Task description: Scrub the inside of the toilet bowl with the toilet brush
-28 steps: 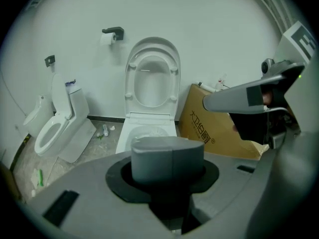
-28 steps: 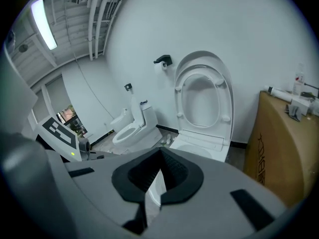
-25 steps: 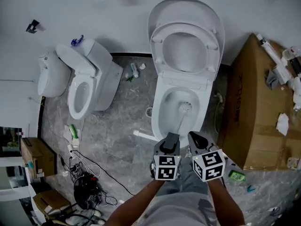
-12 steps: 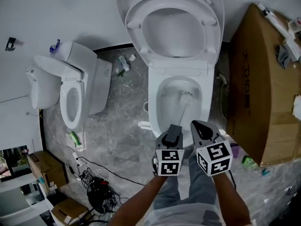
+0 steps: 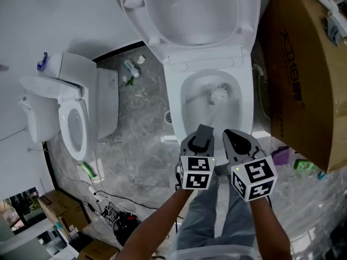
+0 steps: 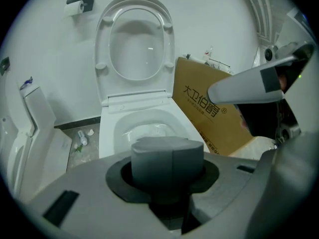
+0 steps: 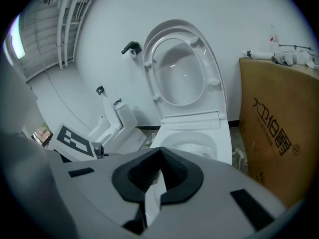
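Observation:
The white toilet has its lid and seat up. The toilet brush's white head is down inside the bowl, right of centre. Its handle slants back to my left gripper, which is shut on the handle's grey end at the bowl's near rim. In the left gripper view the bowl lies just beyond that end. My right gripper hovers right beside the left one, shut with nothing in it. In the right gripper view its fingertips meet in front of the bowl.
A large cardboard box stands close on the toilet's right. A second, smaller toilet is on the left, with cables and small bottles on the grey marble floor. A paper holder hangs on the wall.
The head view has moved forward and closer over the toilet. The brush head has shifted slightly toward the bowl's right side. Both grippers stay side by side at the near rim.

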`<state>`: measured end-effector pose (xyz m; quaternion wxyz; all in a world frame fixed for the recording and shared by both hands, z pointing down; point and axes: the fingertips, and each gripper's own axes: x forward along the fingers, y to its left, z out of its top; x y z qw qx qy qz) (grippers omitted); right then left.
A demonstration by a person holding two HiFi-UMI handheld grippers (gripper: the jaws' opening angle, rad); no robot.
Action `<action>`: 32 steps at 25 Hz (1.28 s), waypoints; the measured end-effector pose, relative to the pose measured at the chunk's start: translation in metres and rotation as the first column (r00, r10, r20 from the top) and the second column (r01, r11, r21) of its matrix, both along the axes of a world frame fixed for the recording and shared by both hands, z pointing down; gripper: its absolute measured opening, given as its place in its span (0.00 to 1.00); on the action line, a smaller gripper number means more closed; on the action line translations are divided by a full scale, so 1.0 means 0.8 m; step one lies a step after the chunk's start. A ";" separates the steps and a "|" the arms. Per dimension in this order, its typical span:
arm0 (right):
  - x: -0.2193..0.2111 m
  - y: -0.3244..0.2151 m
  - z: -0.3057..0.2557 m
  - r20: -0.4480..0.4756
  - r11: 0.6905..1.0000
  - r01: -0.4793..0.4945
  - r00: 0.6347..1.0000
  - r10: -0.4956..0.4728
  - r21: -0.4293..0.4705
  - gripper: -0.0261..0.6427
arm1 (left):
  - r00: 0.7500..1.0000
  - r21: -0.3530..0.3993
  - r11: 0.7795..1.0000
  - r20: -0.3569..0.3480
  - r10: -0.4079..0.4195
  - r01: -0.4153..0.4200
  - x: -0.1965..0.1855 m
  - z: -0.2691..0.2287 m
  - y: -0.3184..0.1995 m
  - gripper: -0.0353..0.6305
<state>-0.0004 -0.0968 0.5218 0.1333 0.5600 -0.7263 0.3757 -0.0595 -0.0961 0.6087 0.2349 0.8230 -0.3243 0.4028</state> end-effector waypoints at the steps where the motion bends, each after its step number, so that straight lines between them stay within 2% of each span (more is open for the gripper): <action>1: -0.004 0.000 0.005 -0.001 1.000 -0.010 1.000 0.010 0.001 0.04 | 1.000 0.009 1.000 -0.002 0.016 -0.016 -0.001 0.006 -0.005 0.29; 9: -0.032 0.016 0.035 -0.011 0.998 -0.065 0.998 0.065 -0.002 0.04 | 0.998 0.038 0.997 -0.002 0.069 -0.069 -0.018 0.038 -0.021 0.29; 17: -0.051 0.034 0.044 -0.024 0.997 -0.074 0.997 0.074 -0.015 0.04 | 0.999 0.069 0.997 0.021 0.039 -0.041 -0.057 0.042 -0.041 0.29; 26: -0.055 0.034 0.041 -0.029 0.997 -0.072 0.997 0.072 -0.020 0.04 | 0.994 0.051 0.999 0.105 0.001 -0.006 -0.099 0.036 -0.035 0.29; 32: -0.047 0.031 0.035 -0.029 0.997 -0.074 0.997 0.074 -0.016 0.04 | 0.993 0.011 1.000 0.118 -0.004 0.002 -0.108 0.030 -0.008 0.29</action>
